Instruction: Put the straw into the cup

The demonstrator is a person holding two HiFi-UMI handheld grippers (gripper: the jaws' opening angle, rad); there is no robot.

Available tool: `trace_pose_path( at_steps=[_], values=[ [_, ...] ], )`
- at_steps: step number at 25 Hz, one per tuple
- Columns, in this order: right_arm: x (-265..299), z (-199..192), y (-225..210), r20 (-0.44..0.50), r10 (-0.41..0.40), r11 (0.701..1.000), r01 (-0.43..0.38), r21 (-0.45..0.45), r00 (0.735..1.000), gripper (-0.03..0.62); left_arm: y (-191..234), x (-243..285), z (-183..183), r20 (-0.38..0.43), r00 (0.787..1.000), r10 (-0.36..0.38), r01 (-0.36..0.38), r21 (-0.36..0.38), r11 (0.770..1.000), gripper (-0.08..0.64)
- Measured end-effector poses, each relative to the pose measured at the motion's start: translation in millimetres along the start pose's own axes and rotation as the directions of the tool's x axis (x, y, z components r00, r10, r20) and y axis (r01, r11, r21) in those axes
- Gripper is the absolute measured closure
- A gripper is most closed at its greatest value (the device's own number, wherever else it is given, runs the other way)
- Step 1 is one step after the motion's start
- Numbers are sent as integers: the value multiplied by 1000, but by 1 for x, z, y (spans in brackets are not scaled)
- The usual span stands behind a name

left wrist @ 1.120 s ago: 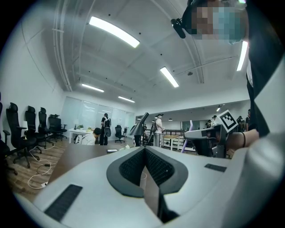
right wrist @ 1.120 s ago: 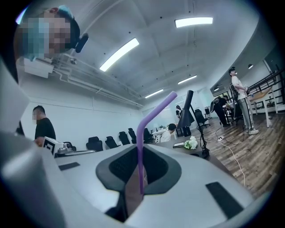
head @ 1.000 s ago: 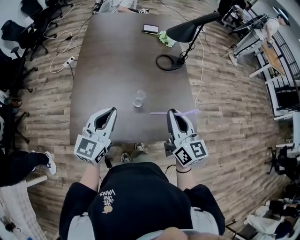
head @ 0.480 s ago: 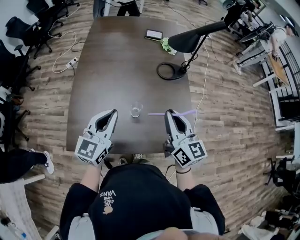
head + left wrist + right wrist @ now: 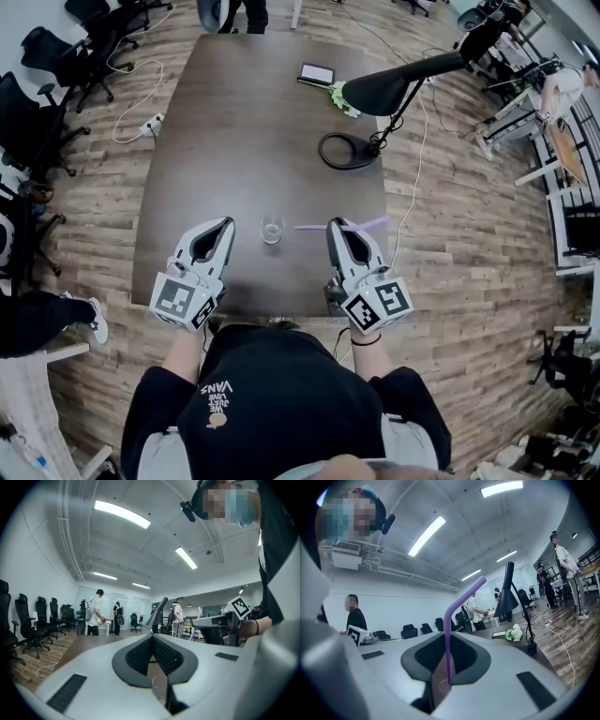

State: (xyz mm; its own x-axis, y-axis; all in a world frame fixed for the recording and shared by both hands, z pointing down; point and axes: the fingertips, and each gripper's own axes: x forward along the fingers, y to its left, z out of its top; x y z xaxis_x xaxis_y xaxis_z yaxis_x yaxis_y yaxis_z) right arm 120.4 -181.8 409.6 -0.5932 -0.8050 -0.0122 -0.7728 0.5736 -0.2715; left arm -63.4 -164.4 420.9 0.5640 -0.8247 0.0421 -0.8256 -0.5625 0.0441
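Note:
A small clear glass cup [image 5: 272,229] stands near the front edge of the dark table [image 5: 234,141], between my two grippers. My right gripper [image 5: 336,225] is shut on a purple bendy straw [image 5: 370,224]. The straw lies crosswise in the jaws, one end toward the cup and the bent end off to the right. In the right gripper view the straw [image 5: 449,639] rises from between the jaws. My left gripper [image 5: 225,225] is left of the cup, shut and holding nothing. Below the closed tips in the left gripper view, the cup [image 5: 159,690] shows in the gap.
A black desk lamp [image 5: 394,80] with a ring base [image 5: 345,150] stands at the table's far right, beside a green-and-white bunch [image 5: 339,97] and a phone [image 5: 317,74]. Office chairs [image 5: 37,103] and floor cables lie to the left. Other people stand far off.
Both grippers have come forward over the table's front edge and now sit closer to the cup. The straw stays gripped in the right gripper.

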Motion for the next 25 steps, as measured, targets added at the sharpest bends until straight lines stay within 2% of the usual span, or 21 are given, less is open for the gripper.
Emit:
trace_pose_path(
  at_steps=[12, 25],
  values=[
    [30, 0, 9, 7, -35, 999, 35, -5, 999, 549, 23, 17, 11, 8, 997, -77, 77, -10, 997, 550],
    [48, 1, 23, 10, -39, 999, 39, -17, 999, 549, 43, 15, 13, 20, 996, -91, 91, -13, 996, 551]
  ],
)
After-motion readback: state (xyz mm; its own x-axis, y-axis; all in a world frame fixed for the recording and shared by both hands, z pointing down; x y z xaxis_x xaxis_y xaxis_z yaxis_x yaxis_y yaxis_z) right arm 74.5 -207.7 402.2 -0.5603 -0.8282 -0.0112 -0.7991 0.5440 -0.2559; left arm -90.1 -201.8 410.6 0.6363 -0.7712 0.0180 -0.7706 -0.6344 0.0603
